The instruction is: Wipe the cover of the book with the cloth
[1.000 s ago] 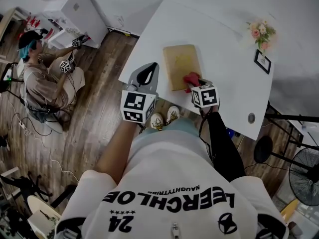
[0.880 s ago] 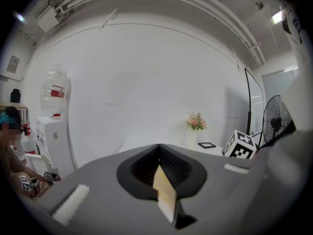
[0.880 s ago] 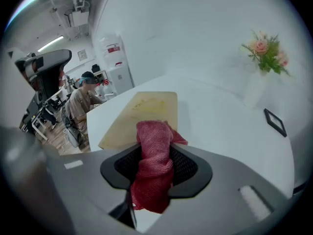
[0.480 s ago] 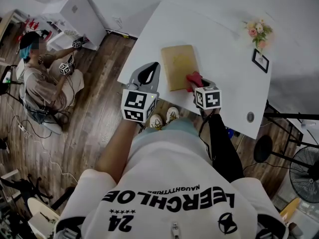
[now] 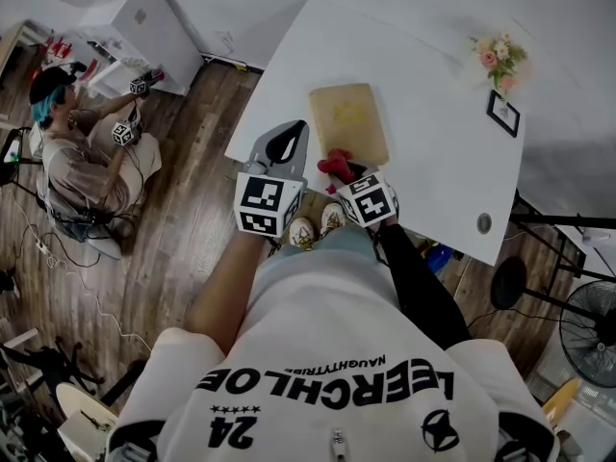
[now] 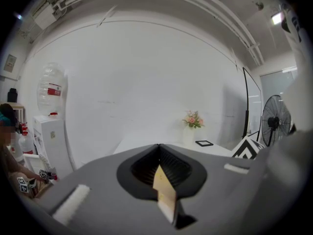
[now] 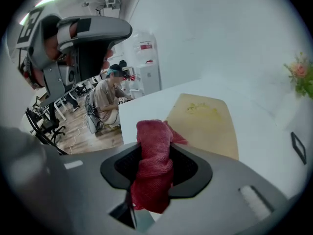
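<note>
While the left hand-held gripper (image 6: 159, 150) hangs idle off the near left edge of the tabletop (image 5: 438, 176), its jaws brought together on nothing I can name beyond a pale tan sliver at their seam, the right hand-held gripper (image 7: 155, 148) is clamped on a bunched red cloth (image 7: 153, 173). The cloth sits at the near left corner of the book (image 5: 348, 121), seemingly just off the cover and above the tabletop's near edge. The tan book lies flat and closed on the tabletop, further to the right, with flowers (image 5: 500, 58) and a small framed picture (image 5: 505, 115) well apart from it at the far right. Judging by this, wiping is under way or between strokes: the cloth is in hand and at the book, but nothing shows how much of the cover has been covered, and no dust or streak is visible to go by. As for writing, the water bottle (image 7: 145, 45) on the dispenser at far left carries a red label too small to read. The marker cubes show only black and white squares. The wearer's shirt (image 5: 327, 393) reads LEERCHLOE in large letters with a 24 and a smaller line that looks like NAUGHTYTRIBE. The book's cover bears a faint yellowish motif but no legible title.
</note>
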`<state>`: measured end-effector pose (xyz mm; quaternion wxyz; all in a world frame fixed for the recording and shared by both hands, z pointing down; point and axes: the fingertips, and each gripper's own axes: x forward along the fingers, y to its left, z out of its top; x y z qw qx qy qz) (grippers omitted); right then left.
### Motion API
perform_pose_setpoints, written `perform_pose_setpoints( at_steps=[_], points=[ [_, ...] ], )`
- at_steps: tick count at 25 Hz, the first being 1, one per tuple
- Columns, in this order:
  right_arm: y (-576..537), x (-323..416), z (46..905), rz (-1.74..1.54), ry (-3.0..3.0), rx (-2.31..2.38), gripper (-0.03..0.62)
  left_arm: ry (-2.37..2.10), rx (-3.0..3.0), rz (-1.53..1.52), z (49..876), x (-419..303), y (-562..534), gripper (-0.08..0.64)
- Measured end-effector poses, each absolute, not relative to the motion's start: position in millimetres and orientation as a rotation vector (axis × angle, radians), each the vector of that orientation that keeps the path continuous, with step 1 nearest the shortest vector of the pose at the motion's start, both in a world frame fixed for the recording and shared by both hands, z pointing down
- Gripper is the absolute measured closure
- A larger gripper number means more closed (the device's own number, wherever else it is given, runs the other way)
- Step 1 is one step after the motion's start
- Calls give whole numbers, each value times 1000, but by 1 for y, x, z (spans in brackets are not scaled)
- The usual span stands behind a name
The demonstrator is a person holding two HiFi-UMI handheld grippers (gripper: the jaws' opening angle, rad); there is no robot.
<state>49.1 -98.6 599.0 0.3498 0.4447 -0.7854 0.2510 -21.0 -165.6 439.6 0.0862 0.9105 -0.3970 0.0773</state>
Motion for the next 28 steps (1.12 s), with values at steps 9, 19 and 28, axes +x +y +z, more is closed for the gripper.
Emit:
perform_pose_setpoints(
  at_steps=[9,19,28],
  points=[
    [-100,138,600,726,-1894,1390,451,-1173,2709,231,444,-21,-173,524],
    [-108,162,588,744,-1858,1495,451,-1168,2691,208,446,-18,-182,523],
    [-221,106,557,632,-2006,1445,451,-1278,2617,239,457,-34,-200,523]
  ],
)
